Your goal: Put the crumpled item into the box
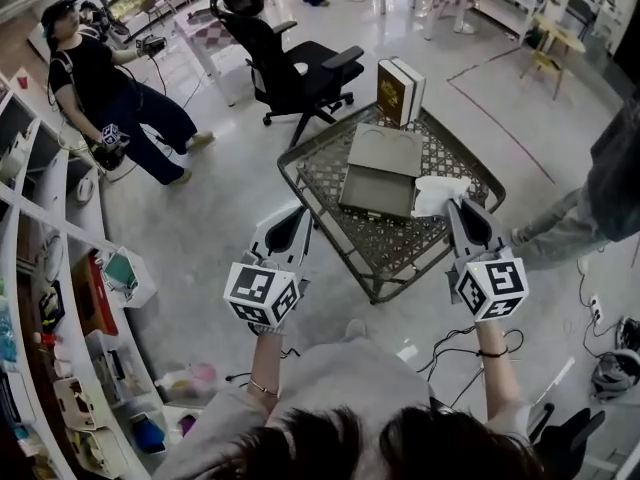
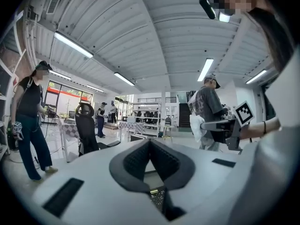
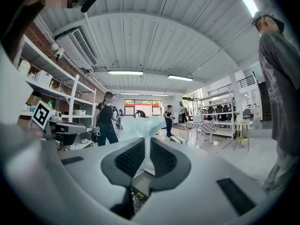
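A crumpled white item hangs at the right edge of the mesh-topped table, and my right gripper is shut on it. In the right gripper view the crumpled white item rises from between the closed jaws of the right gripper. An open grey box lies on the table just left of the item, with its lid lying behind it. My left gripper hovers off the table's left edge. The left gripper is shut with nothing in it.
A brown-and-white box stands upright at the table's far corner. A black office chair is behind the table. One person stands at the far left and another at the right. Shelves line the left side.
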`<state>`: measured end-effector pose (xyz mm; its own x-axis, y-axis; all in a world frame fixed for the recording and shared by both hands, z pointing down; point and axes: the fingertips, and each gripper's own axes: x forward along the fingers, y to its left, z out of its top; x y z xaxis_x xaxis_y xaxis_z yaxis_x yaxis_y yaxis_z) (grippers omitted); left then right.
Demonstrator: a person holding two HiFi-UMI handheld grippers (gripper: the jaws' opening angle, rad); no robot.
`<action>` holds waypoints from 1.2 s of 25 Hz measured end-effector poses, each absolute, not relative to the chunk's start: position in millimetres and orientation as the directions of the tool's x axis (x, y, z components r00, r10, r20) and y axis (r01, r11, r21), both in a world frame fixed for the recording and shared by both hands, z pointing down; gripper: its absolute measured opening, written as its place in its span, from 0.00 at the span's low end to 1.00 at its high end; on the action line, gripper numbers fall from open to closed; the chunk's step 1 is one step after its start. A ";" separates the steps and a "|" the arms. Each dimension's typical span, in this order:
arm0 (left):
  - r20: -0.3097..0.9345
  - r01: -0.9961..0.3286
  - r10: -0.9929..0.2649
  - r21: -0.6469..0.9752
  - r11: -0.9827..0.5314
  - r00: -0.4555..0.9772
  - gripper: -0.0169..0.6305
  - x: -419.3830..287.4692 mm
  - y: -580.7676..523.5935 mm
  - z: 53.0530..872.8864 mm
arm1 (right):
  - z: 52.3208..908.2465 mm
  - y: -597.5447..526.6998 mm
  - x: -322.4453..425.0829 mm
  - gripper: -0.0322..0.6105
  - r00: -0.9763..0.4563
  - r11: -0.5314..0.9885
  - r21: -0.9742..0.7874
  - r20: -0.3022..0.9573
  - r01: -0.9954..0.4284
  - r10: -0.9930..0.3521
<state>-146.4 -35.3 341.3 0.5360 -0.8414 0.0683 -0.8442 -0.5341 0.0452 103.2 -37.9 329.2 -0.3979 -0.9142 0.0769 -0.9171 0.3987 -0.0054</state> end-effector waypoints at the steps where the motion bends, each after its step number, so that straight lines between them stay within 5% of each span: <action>1: 0.070 -0.841 -0.838 0.047 -0.540 0.542 0.05 -146.0 -40.0 342.4 | 331.2 -41.2 102.5 0.13 -0.396 0.397 -0.009 0.081 -0.918 -0.915; 30: 0.230 -0.868 -0.838 0.169 -0.466 0.495 0.05 -101.4 -159.3 424.1 | 429.1 -189.3 101.1 0.13 -0.561 0.545 -0.144 0.293 -0.826 -0.774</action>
